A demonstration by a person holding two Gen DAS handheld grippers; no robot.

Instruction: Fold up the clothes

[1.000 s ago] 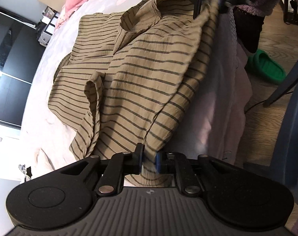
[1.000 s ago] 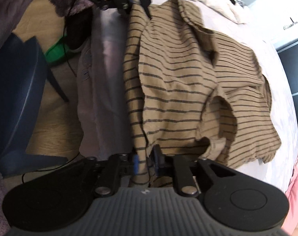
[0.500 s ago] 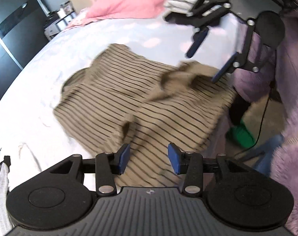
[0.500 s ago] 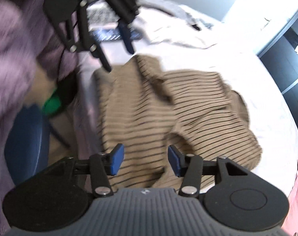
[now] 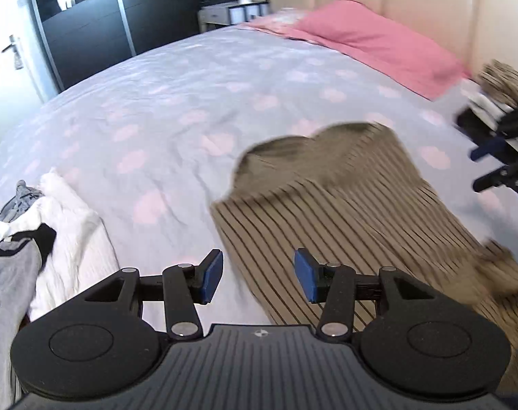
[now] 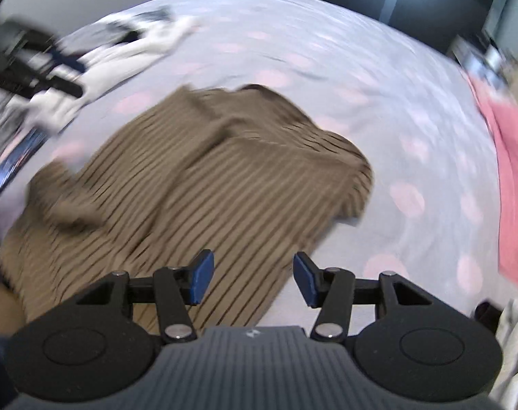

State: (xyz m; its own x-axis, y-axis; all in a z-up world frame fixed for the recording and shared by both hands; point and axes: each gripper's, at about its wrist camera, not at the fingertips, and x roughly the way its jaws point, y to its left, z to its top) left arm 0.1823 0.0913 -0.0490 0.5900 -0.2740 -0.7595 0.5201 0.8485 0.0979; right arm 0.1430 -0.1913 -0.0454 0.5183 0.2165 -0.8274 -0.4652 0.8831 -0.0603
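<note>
Released since a second ago, both tongs, left [image 5: 255, 280] and right [image 6: 250, 278], spread above striped shirt [image 5: 354, 212] lying rumpled on bed [image 5: 163, 109]; between folds, next regrasping an edge.

Left wrist cam sat above the bed [image 5: 177, 109], facing fwd along its open blue pads [image 5: 212, 276] toward the pink pillow [image 5: 371, 44] and far wardrobe [image 5: 88, 24]. Right wrist cam looked down similarly from opp. side. Both views shared the striped shirt [image 5: 354, 212] [image 6: 197, 184] at close range.
</note>
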